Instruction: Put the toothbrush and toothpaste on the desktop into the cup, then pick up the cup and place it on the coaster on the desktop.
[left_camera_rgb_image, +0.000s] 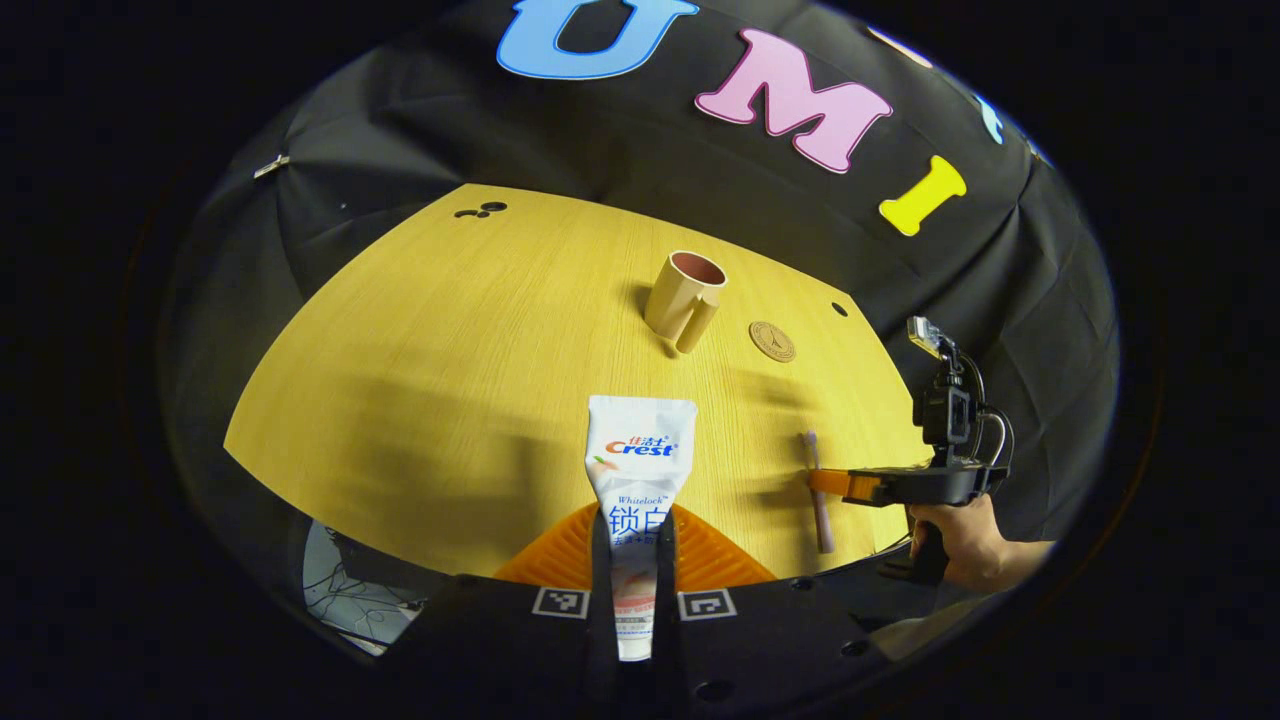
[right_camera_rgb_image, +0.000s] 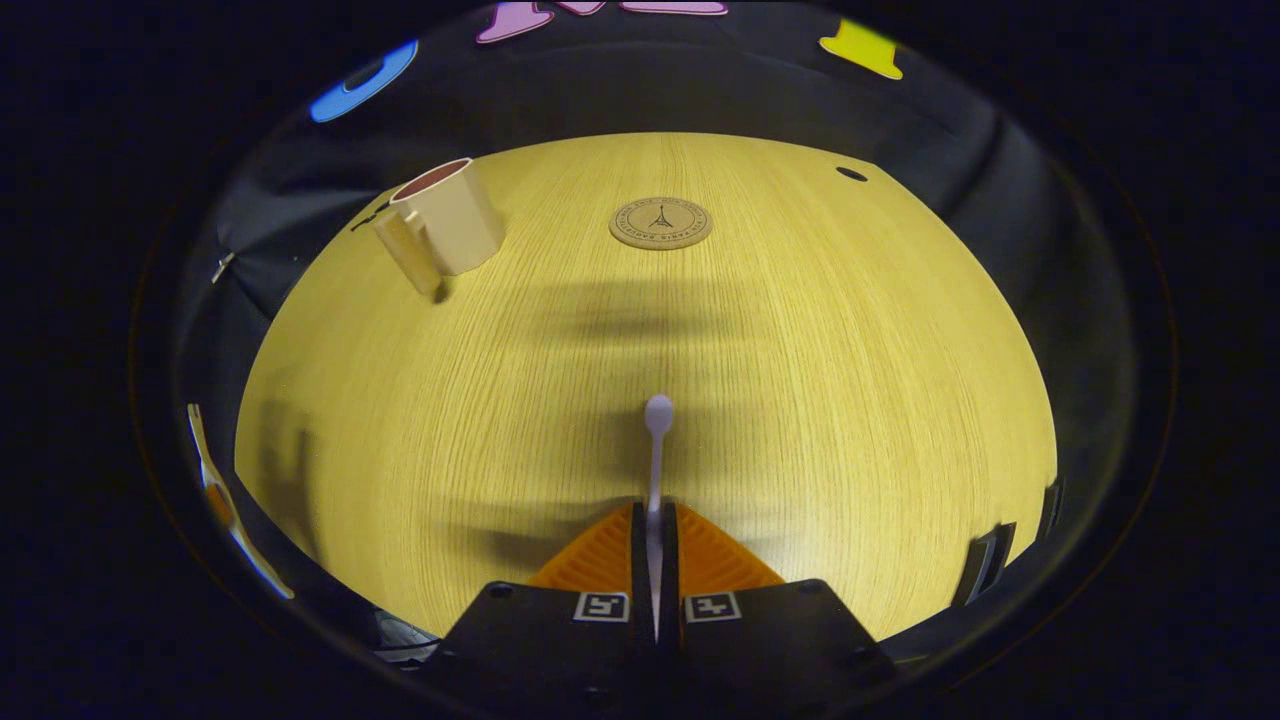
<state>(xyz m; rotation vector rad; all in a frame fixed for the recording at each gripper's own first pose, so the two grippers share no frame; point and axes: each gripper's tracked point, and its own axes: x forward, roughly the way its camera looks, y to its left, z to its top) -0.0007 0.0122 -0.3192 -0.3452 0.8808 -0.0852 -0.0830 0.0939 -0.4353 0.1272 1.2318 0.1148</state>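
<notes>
Gripped the toothpaste (left_camera_rgb_image: 640, 450) in the left gripper (left_camera_rgb_image: 636, 510), both fingers pressed on the tube's lower half, flat crimped end pointing forward toward the cup (left_camera_rgb_image: 685, 295). Saw printing on the tube's white face: a red-and-blue brand mark near the top, blue characters beneath, finer lines lower down too small to make out. Clamped the right gripper (right_camera_rgb_image: 655, 515) on the toothbrush (right_camera_rgb_image: 658, 414), fingers closed tight on the thin handle, pale head sticking out ahead over the desk (right_camera_rgb_image: 850, 350). Could not tell from the left gripper view whether the brush lay on the wood or hung just above it; looked close to the near edge there, with a hand (left_camera_rgb_image: 965, 545) on the right gripper's grip. Found the cup upright and empty toward the back of the desk, handle turned toward the front. Found the coaster (right_camera_rgb_image: 661, 222) flat on the wood beside the cup, near but apart, round, stamped with a small tower emblem inside a ring of lettering too fine to read.
</notes>
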